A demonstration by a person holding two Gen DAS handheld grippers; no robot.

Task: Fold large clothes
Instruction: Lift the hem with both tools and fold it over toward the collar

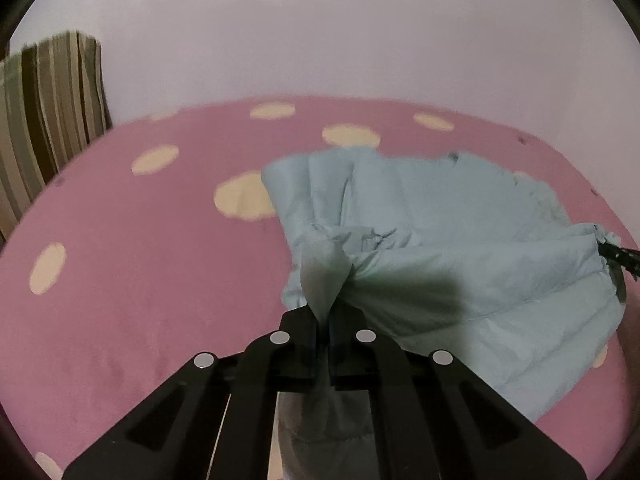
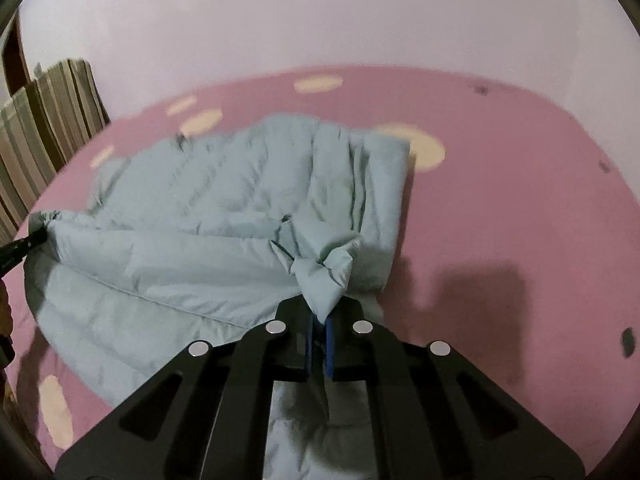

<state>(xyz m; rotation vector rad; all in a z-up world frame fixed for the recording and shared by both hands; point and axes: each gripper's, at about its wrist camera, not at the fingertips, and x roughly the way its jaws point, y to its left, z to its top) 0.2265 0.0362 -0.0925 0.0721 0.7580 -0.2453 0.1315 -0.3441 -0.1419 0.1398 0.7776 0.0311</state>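
Observation:
A pale blue quilted jacket (image 1: 460, 248) lies on a pink bed sheet (image 1: 140, 280) with cream dots. My left gripper (image 1: 325, 320) is shut on the jacket's near left corner, and a pinch of fabric stands up from the jaws. In the right wrist view the same jacket (image 2: 208, 216) spreads to the left. My right gripper (image 2: 319, 322) is shut on its near right corner, between blue pads (image 2: 329, 344). The near hem hangs lifted between both grippers. The other gripper's tip shows at each view's edge: the right one (image 1: 618, 256) and the left one (image 2: 16, 246).
A striped brown and beige cushion (image 1: 48, 120) stands at the far left against a pale wall (image 1: 320, 32). The cushion (image 2: 44, 128) also shows in the right wrist view. The pink sheet (image 2: 520, 220) stretches on to the right of the jacket.

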